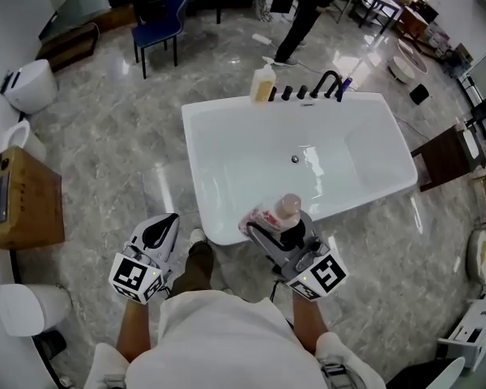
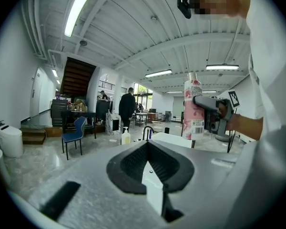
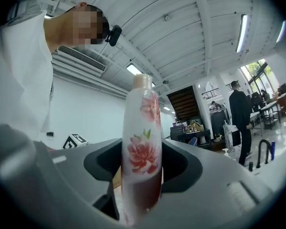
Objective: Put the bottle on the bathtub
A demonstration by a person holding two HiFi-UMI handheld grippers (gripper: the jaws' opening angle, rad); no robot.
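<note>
White flowered bottle [image 1: 279, 212]: upright, clamped in your right gripper [image 1: 269, 227], over the bathtub [image 1: 227, 128] near rim.
Your left gripper [image 1: 168, 220]: jaws together, nothing between them.
Far rim: yellow dispenser [image 1: 263, 85].

- My head view looks steeply down over the near corner of the bathtub [image 1: 251, 168].
- My left gripper view sits low, facing level across the room toward the far faucet [image 2: 147, 131].
- My right gripper view tilts upward, the bottle [image 3: 142, 151] very close.
- Both gripper views share the faucet and staircase [image 2: 78, 80].
</note>
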